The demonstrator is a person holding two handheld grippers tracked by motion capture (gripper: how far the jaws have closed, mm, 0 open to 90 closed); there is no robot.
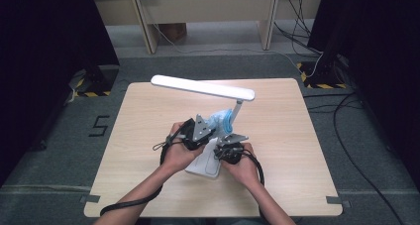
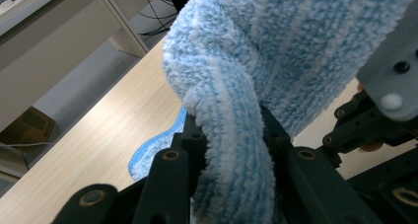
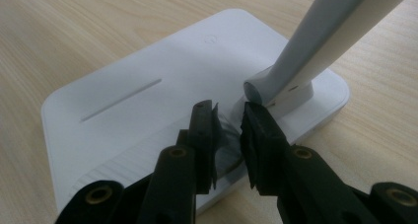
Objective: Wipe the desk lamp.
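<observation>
While the left gripper [image 2: 231, 150] grips a blue cloth [image 2: 276, 56] beside the desk lamp's stem [image 3: 320, 41], the right gripper [image 3: 229, 135], jaws nearly closed and empty, rests on the lamp base [image 3: 148, 76]; steady the base and wipe gently along the stem.

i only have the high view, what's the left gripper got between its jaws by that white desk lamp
Observer: The left gripper is shut on a fluffy blue and white striped microfibre cloth.
Operator: is the cloth bunched or flat
Observer: It is bunched into a thick fold between the jaws, and part of it lies on the light wooden table.
Operator: and the right one
Observer: The right gripper rests on the lamp's flat white rectangular base, jaws slightly parted, beside the foot of the lamp's white stem.
</observation>
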